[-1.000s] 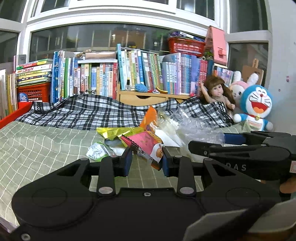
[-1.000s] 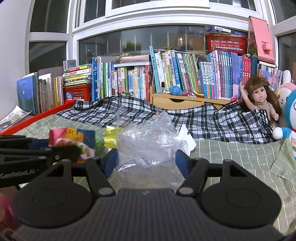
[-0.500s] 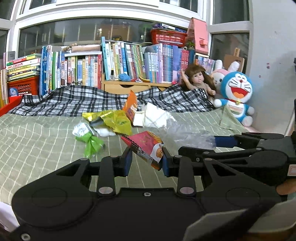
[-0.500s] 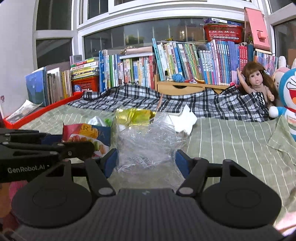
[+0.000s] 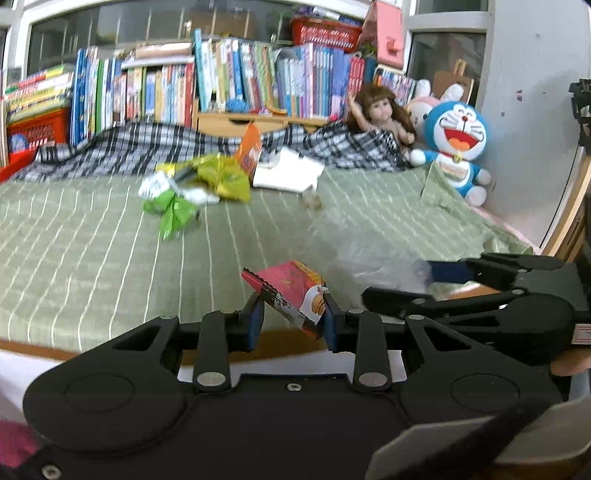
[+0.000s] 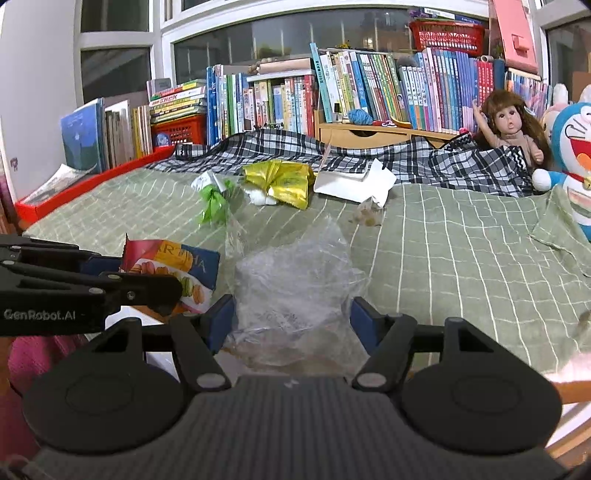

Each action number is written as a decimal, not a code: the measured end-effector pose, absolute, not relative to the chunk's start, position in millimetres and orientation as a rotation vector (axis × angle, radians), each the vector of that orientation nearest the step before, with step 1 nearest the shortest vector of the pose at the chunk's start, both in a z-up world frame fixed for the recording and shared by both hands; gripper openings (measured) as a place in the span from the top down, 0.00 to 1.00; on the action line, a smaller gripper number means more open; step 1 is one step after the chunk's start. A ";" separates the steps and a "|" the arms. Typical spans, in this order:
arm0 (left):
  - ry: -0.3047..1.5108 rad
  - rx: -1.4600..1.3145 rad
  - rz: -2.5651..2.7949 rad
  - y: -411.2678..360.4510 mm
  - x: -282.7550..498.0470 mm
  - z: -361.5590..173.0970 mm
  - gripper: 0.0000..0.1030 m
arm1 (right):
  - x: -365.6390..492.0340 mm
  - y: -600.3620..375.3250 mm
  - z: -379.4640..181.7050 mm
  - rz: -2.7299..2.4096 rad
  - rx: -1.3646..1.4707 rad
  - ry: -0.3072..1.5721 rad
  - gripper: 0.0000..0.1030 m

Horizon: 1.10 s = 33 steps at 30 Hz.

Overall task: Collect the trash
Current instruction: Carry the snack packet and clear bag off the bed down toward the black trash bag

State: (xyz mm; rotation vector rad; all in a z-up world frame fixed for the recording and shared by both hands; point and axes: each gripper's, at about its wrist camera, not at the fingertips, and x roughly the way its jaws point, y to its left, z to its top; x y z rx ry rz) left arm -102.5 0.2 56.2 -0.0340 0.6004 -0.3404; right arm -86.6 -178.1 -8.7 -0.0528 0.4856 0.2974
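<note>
My left gripper [image 5: 291, 319] is shut on a pink macaron snack packet [image 5: 291, 291], which also shows at the left of the right wrist view as the snack packet [image 6: 173, 271]. My right gripper [image 6: 290, 319] is shut on a crumpled clear plastic bag [image 6: 295, 284]; the clear bag [image 5: 369, 254] appears blurred to the right in the left wrist view. Both are held over the bed's near edge. Left on the green checked bedspread [image 6: 443, 240] are a yellow wrapper [image 6: 280, 181], a green wrapper [image 6: 212, 205], white paper [image 6: 354, 181], an orange packet [image 5: 249, 151] and small crumbs [image 6: 365, 216].
A black-and-white plaid blanket [image 6: 406, 158] lies behind the trash. Books [image 6: 295, 99] and a red basket [image 6: 447, 31] line the windowsill. A doll [image 6: 511, 129] and a blue plush toy [image 5: 456, 147] sit at the far right. A red tray [image 6: 74, 188] borders the bed's left.
Both grippers have pulled back from the trash pile toward the near edge of the bed and sunk, carrying the snack packet and the clear bag. The remaining litter now lies farther away.
</note>
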 end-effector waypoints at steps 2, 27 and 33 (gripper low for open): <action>0.633 -0.048 -0.338 4.5 -104.2 49.0 0.70 | -93.1 -177.0 -9.2 0.298 -0.059 0.484 0.32; 0.949 -0.017 -0.272 7.1 -97.1 -53.1 0.70 | -111.1 -156.6 -95.3 0.357 -0.069 0.805 0.33; 1.003 -0.011 -0.249 4.3 -89.2 -74.8 0.70 | -101.8 -158.1 -124.0 0.340 0.000 0.914 0.33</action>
